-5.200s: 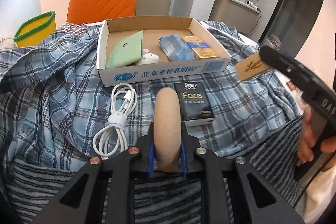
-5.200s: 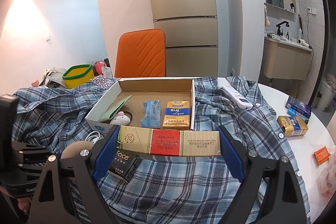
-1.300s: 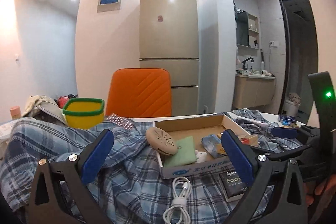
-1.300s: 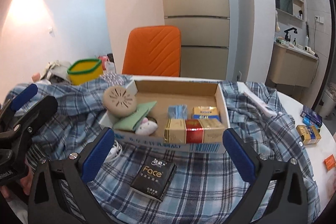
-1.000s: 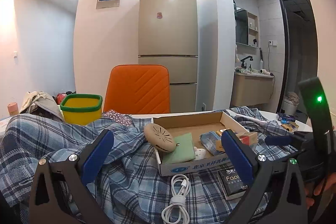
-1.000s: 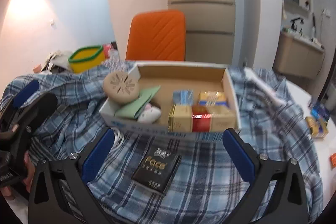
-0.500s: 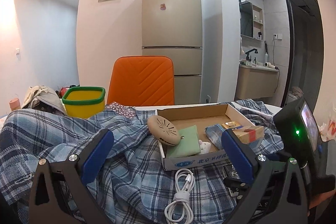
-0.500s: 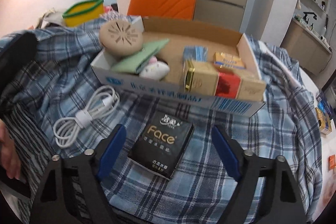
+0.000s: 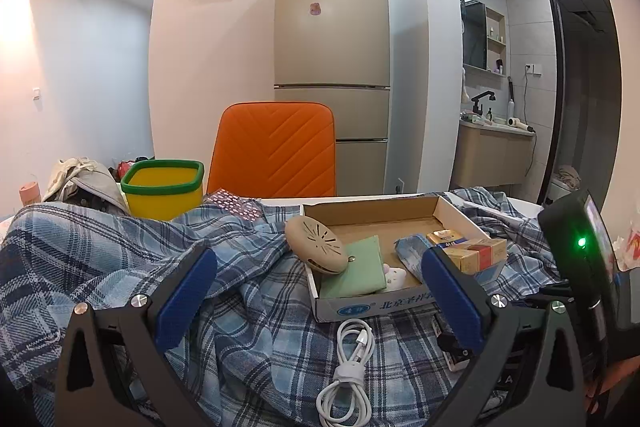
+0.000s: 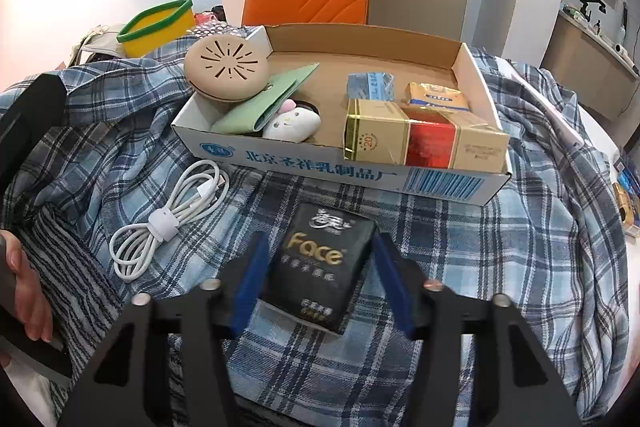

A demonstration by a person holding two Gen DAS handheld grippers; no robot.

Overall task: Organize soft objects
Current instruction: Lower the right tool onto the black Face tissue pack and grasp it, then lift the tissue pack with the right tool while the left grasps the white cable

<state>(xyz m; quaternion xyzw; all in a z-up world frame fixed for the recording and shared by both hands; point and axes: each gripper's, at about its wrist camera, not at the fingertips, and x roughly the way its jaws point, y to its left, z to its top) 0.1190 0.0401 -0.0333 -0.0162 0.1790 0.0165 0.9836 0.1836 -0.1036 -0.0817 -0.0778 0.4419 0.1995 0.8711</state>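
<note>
Black and shiny, the tissue pack (image 10: 324, 269) lies on the blue checked cloth (image 10: 500, 247) just in front of the cardboard box (image 10: 340, 169). Gold letters on the pack say "Face", with small writing under it that is too tiny to read. The right gripper (image 10: 320, 281) is low over the pack, with one blue finger on each side of it. The fingers are very near the pack's edges, but I cannot tell if they squeeze it yet.

Blue Chinese words run along the front wall of the box, next to a round blue mark and a blue bar code. Inside sit a gold and red carton (image 10: 420, 141) with "20" on it, a small orange pack (image 10: 438, 97), a blue packet (image 10: 370, 87), a green pouch (image 10: 266, 103) and a white soft toy (image 10: 292, 123). A tan round case (image 10: 226, 69) rests on the box's left corner.

A white cable (image 10: 172, 217) lies coiled on the cloth beside the pack.

The left gripper (image 9: 320, 291) is held up above the cloth, spread wide and holding nothing.
</note>
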